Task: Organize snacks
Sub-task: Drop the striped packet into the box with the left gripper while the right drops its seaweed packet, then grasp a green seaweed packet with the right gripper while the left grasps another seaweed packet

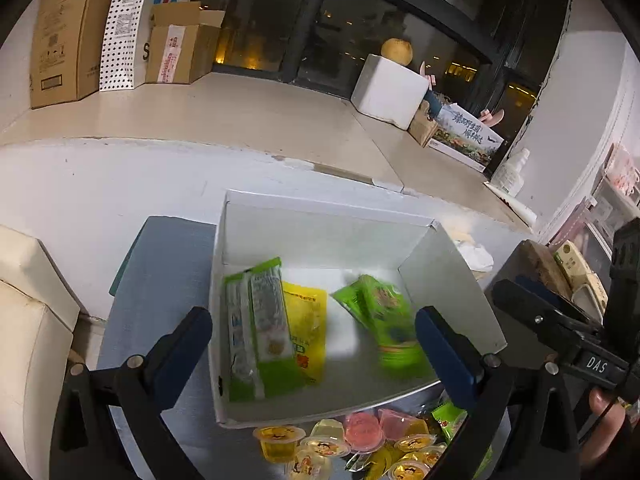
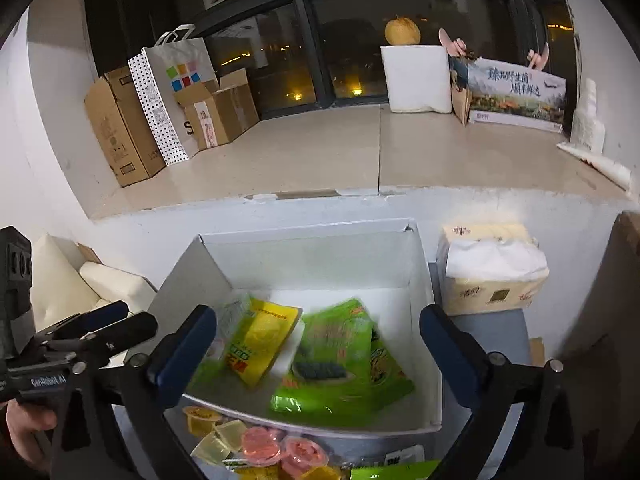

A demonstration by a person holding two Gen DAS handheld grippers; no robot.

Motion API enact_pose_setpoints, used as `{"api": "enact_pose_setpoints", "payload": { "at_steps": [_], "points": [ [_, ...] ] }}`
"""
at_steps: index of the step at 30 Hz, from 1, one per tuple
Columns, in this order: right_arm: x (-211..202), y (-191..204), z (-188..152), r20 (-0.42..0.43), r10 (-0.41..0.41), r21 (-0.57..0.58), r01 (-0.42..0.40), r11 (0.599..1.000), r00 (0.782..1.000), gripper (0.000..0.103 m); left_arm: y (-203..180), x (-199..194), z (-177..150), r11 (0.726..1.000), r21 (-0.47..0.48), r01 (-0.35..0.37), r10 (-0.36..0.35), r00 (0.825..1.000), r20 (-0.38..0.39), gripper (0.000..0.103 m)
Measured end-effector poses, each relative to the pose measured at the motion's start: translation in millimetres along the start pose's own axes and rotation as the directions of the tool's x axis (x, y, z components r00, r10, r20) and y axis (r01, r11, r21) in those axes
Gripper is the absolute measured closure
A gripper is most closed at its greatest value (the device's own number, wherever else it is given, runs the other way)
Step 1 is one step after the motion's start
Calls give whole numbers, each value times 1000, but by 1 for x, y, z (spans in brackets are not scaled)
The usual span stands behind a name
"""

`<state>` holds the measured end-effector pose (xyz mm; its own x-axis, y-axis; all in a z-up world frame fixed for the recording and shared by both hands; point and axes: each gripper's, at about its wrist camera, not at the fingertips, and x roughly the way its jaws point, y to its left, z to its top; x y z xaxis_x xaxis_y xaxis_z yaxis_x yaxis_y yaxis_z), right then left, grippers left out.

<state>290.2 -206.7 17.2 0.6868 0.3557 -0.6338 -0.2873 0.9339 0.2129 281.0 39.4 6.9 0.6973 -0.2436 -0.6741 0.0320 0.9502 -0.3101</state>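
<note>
Left gripper point(image 1: 314, 338): jaws wide apart, nothing held between them. Right gripper point(image 2: 318, 338): jaws likewise wide apart and empty. Both sets of jaws hang above the near edge of a white box point(image 1: 320, 220), which stands open on the grey table point(image 1: 160, 280). Ahead of the left jaws, inside the box, lie two long green-edged packets point(image 1: 258, 320) side by side toward the left finger, a yellow packet point(image 1: 306, 320) just beside them and partly under them, and a green packet point(image 1: 386, 320), blurred, toward the right finger. Between the right jaws the same green packet point(image 2: 332, 360) appears blurred over another green one, with the yellow packet point(image 2: 260, 344) toward the left finger. Below the jaws, outside the box and against its near wall, lies a cluster of jelly cups point(image 1: 360, 440) in yellow, clear and pink, touching one another. Beyond the right finger of the right gripper, a tissue pack point(image 2: 492, 272) stands just beside the box. Further out, a ledge point(image 2: 320, 152) carries cardboard boxes point(image 2: 124, 128), a dotted paper bag point(image 2: 168, 96) and a white foam box point(image 2: 416, 80) with a round fruit point(image 2: 402, 31) on top.
</note>
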Motion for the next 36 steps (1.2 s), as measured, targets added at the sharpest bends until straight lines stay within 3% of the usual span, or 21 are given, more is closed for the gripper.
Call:
{"api": "enact_pose_setpoints", "payload": {
  "at_steps": [8,12,18,23,30,36],
  "points": [
    [-64,8,-21,84,27,-66,-22,998,996,0,-13,-45,-27,996,89,6,-11,999,53,0],
    [-116,6,-64,114,73,-76,-65,995,991,0,-25,-80,-86,992,118,49,-58,996,69,0],
    [-160,-3,-166,91,18,4,-18,1000,996,0,-30,-108,-186,997,54,47,-49,998,31,0],
    [-159,-1,-218,21,-15,16,15,1000,1000,0,-43,-115,-230,994,108,23,-21,1000,-16,0],
    [-144,-11,-211,-12,-43,0,43,999,999,0,-39,-117,-227,994,106,-8,8,1000,-7,0],
    [-99,-18,-205,-95,-106,-92,98,991,990,0,-39,-117,-230,994,106,-15,16,1000,-13,0]
  ]
}}
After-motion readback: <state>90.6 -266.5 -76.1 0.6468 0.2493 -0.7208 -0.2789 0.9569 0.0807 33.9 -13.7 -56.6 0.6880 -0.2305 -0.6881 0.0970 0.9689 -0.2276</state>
